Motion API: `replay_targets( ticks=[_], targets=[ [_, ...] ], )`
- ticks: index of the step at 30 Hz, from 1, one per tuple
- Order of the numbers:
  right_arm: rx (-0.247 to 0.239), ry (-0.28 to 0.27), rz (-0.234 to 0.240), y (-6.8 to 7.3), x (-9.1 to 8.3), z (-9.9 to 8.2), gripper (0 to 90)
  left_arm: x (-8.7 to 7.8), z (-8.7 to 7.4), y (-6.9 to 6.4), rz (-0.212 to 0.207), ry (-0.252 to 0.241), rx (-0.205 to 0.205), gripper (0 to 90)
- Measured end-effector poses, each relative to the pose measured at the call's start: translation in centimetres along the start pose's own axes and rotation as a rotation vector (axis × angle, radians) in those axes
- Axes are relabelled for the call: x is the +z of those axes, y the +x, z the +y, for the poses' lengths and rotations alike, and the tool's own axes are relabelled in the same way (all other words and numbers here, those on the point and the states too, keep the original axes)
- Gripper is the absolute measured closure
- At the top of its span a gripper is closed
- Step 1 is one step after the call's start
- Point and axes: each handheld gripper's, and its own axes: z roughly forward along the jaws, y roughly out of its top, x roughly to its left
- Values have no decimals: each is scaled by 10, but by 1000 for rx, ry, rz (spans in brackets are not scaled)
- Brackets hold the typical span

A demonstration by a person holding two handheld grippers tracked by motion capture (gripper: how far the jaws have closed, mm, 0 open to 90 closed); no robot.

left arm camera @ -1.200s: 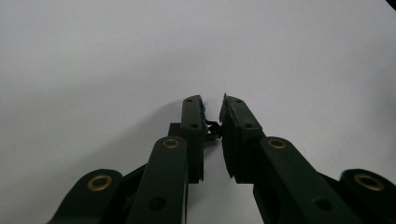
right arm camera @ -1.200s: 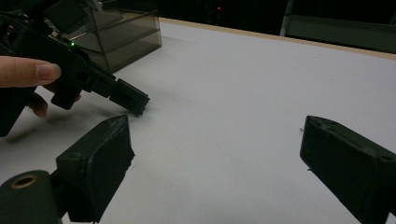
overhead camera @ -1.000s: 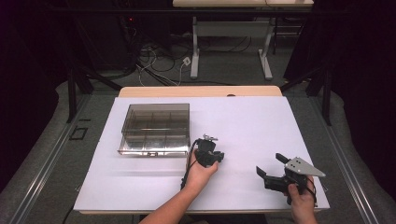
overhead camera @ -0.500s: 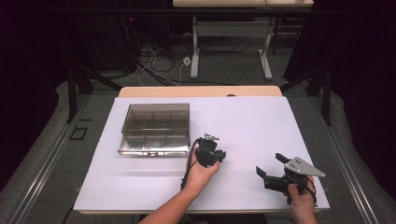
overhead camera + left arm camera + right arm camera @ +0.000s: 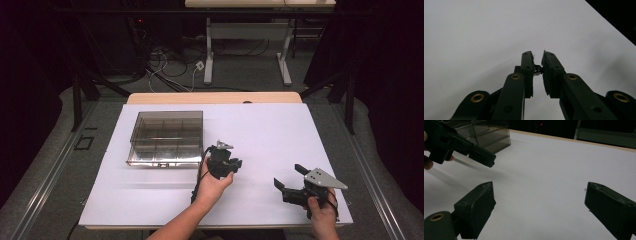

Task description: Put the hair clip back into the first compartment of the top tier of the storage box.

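My left gripper [image 5: 236, 163] hovers over the middle of the white table [image 5: 270, 135], just right of the box. In the left gripper view its jaws [image 5: 537, 56] are nearly together, pinching a tiny dark piece [image 5: 537, 69] between the pads; I cannot tell what the piece is. My right gripper [image 5: 288, 175] rests low near the front right edge, open wide with nothing between its jaws [image 5: 539, 200]. The right gripper view also shows the left gripper [image 5: 484, 157] raised above the table.
A smoky transparent box [image 5: 165, 137] with several compartments sits at the left middle of the table, also seen as the box [image 5: 486, 135] in the right gripper view. A wooden strip [image 5: 215, 97] runs along the far edge. Desk legs and cables stand beyond it.
My left gripper has lifted a little off the table, still pinching the tiny piece. The right gripper has not moved.
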Motion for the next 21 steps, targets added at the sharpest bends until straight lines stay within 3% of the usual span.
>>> replay_targets(
  ticks=[21],
  targets=[
    [3,-3,6,0,2,-1,88,-23,6,3,-36,-83,20,791]
  ],
)
